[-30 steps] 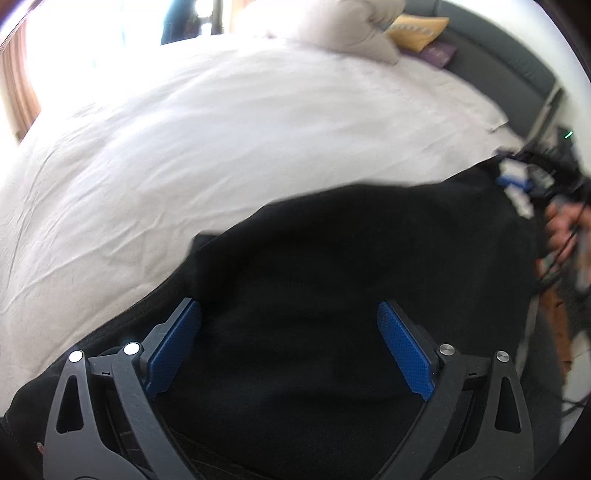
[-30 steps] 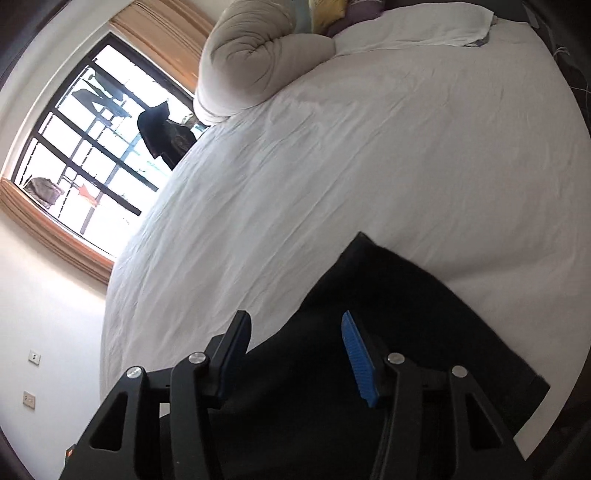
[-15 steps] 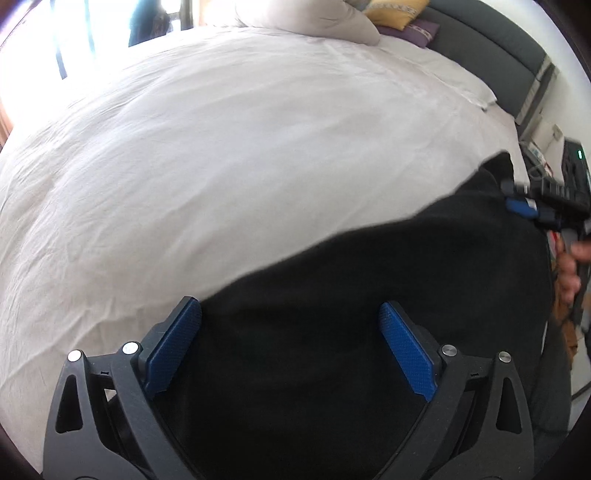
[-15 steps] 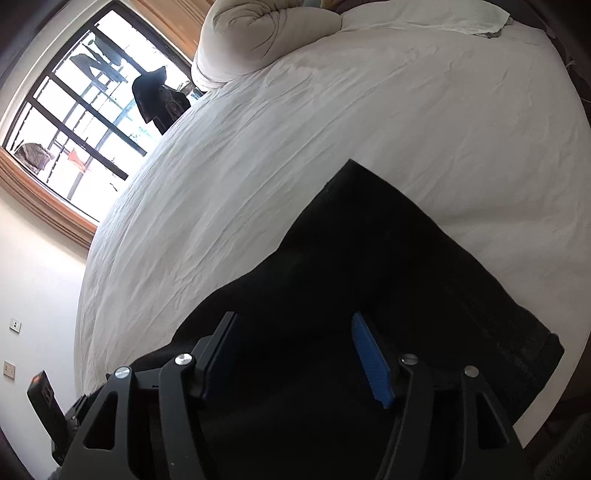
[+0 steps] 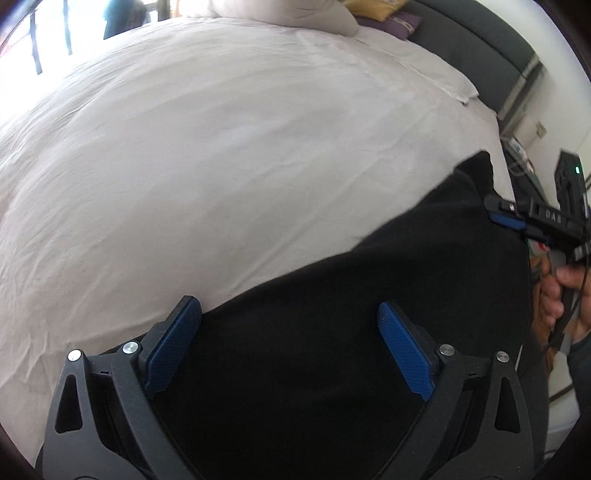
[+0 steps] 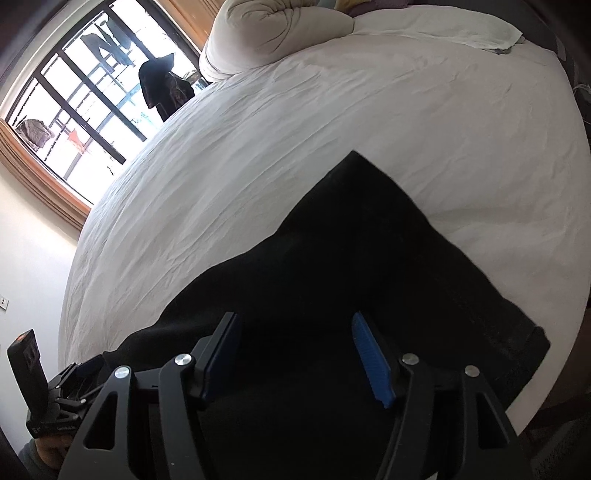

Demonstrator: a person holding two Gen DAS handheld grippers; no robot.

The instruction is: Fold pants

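Black pants lie on the near edge of a white bed, also in the right wrist view, where a pointed corner reaches toward the bed's middle. My left gripper is open above the pants, its blue pads wide apart with nothing between them. My right gripper is open over the pants as well. The right gripper also shows in the left wrist view at the pants' right end, held by a hand. The left gripper shows at the lower left of the right wrist view.
A rolled duvet and pillows lie at the head of the bed against a dark headboard. A barred window is on the left wall. A nightstand with devices stands at the bed's right.
The pants have spread flatter along the bed's edge and their corner lies further onto the bed. Both grippers have pulled back and lifted slightly, staying open.
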